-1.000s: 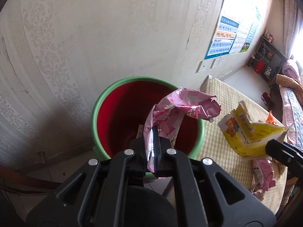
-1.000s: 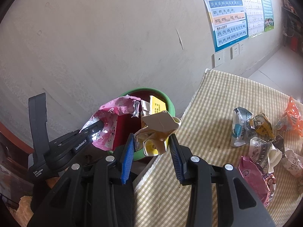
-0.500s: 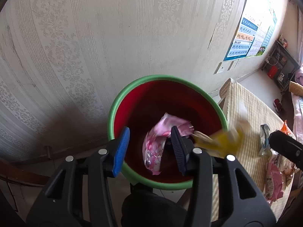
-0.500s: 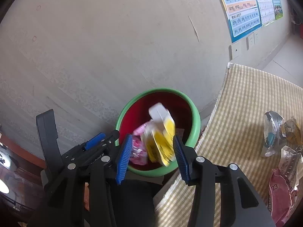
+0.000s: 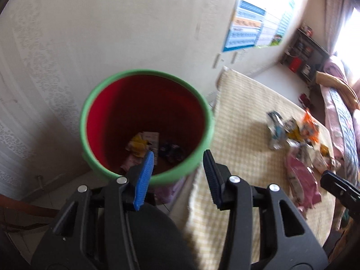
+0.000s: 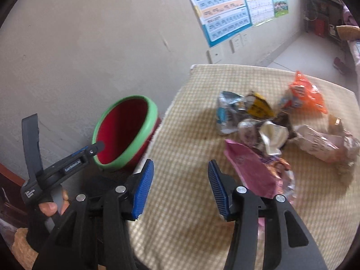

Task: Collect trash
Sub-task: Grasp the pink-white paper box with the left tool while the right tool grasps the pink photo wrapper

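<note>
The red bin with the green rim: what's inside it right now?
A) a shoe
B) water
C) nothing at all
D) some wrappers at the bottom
D: the left wrist view looks straight down into the red bin, and crumpled wrappers, yellow, white and pink, lie on its bottom.

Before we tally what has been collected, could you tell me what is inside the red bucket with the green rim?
At the bottom of the bucket lie a yellow wrapper, a white printed packet, a dark wrapper and something pink. The left gripper's blue pad covers part of the pile.
</note>
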Demonstrator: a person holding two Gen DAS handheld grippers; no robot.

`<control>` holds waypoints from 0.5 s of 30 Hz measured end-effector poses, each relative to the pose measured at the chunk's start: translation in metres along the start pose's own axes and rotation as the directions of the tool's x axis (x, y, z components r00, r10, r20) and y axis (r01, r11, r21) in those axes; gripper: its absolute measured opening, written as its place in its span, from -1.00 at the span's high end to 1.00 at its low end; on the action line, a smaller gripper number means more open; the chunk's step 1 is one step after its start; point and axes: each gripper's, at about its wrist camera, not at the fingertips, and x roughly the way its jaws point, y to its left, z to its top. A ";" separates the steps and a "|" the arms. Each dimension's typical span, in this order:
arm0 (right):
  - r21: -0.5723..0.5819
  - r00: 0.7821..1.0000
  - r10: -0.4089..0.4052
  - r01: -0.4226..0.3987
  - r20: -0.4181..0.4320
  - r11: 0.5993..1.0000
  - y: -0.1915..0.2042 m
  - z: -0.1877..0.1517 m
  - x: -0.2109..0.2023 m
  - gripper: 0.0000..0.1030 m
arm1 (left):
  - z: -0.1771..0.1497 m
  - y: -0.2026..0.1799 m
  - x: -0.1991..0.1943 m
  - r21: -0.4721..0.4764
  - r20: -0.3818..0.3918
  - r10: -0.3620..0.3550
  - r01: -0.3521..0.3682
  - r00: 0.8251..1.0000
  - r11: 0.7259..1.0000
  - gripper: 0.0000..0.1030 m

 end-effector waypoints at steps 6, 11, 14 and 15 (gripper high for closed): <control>0.050 0.988 -0.155 0.156 -0.021 0.987 -0.064 -0.014 -0.010 -0.08 | -0.021 -0.052 0.006 0.088 -0.087 -0.106 0.114 0.990 0.990 0.15; 0.129 0.989 -0.107 0.120 -0.099 0.984 -0.096 -0.019 0.013 -0.22 | -0.030 -0.079 0.002 0.172 -0.097 -0.108 0.123 0.989 0.977 0.10; 0.141 0.982 -0.122 0.142 -0.141 0.980 -0.106 -0.022 0.035 -0.27 | -0.033 -0.090 -0.002 0.201 -0.101 -0.107 0.126 0.989 0.972 0.05; 0.162 0.982 -0.102 0.127 -0.156 0.979 -0.110 -0.023 0.042 -0.23 | -0.034 -0.094 -0.003 0.207 -0.107 -0.113 0.133 0.988 0.969 0.02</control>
